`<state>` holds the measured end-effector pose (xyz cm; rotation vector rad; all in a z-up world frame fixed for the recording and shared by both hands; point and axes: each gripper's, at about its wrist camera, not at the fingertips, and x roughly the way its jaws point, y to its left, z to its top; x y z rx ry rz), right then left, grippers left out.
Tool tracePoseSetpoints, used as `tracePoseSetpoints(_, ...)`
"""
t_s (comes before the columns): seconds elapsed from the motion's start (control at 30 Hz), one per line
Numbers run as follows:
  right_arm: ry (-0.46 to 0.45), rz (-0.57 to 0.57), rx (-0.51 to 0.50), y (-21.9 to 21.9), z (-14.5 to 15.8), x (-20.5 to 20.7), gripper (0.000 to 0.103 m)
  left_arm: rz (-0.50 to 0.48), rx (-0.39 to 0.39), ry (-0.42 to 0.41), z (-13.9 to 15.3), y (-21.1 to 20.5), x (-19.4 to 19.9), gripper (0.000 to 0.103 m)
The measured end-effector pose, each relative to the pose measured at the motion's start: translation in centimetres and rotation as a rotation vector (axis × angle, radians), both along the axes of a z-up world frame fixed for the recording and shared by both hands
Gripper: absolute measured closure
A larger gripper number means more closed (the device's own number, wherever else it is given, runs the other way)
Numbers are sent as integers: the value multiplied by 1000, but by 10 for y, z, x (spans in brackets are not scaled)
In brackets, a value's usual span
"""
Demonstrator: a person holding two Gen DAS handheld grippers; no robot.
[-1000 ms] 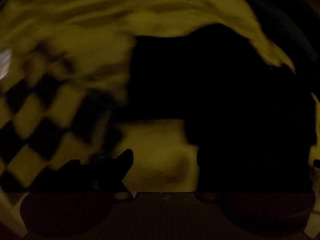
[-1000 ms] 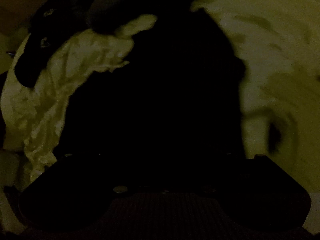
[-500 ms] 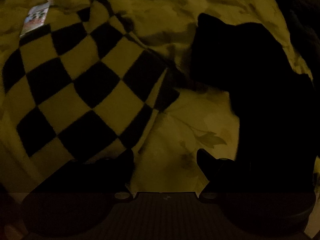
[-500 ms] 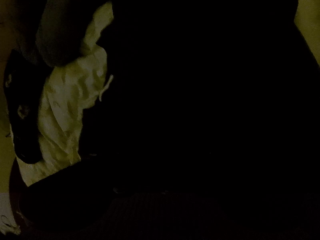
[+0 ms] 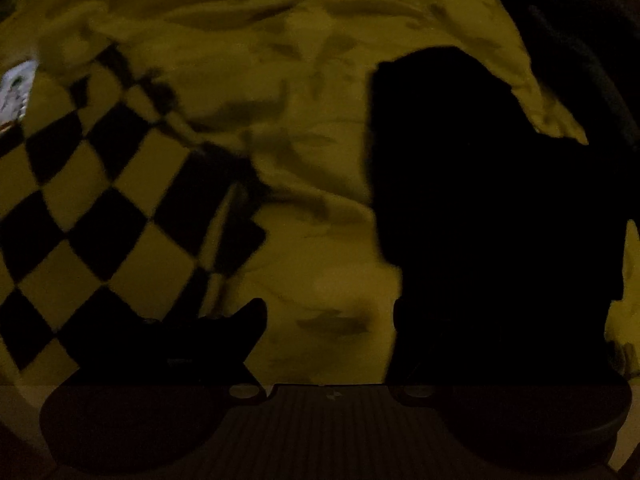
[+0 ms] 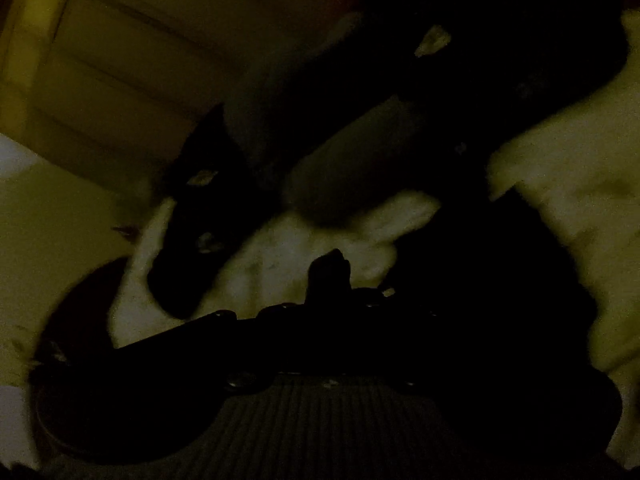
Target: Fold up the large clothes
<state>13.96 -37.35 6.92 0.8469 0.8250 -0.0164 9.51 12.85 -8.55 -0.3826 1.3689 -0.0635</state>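
The scene is very dim. In the left wrist view a black garment (image 5: pixel 492 216) lies in a dark mass at the right on a pale floral bedsheet (image 5: pixel 304 80). My left gripper (image 5: pixel 328 316) is open and empty just above the sheet, its right finger against the garment's edge. In the right wrist view the black garment (image 6: pixel 472 288) fills the lower right and hides most of my right gripper (image 6: pixel 360 280). One dark fingertip (image 6: pixel 328 268) shows; whether the jaws are shut on the cloth cannot be made out.
A black-and-pale checkered blanket (image 5: pixel 100 216) lies at the left with a white label (image 5: pixel 16 92). In the right wrist view a person's arm (image 6: pixel 360 152) in a dark patterned sleeve crosses above crumpled pale cloth (image 6: pixel 280 264); a wall and door (image 6: pixel 120 60) stand behind.
The left gripper drifted slightly over the sheet, staying open. The right wrist view swung up from the garment filling it, so the arm, pale cloth and wall now show.
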Motion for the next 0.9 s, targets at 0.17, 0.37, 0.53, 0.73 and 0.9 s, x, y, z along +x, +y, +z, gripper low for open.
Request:
tracePoseSetpoints(0.17, 211, -35, -170, -31, -46, -12, 91, -53, -1, -1, 1, -14, 0, 0)
tracePoseSetpoints(0.37, 381, -126, -245, -37, -84, -32, 78, -48, 32, 17, 0, -5, -5, 0)
tracePoseSetpoints(0.53, 282, -81, -393, -19, -59, -39, 73, -27, 64, 17, -2, 7, -5, 0)
tracePoseSetpoints(0.73, 205, 151, -484, 15, -59, -14, 50, -46, 56, 16, -2, -2, 4, 0)
tracePoseSetpoints(0.9, 418, 188, -448, 25, -109, 4, 37, -78, 37, 20, -2, -12, 4, 0)
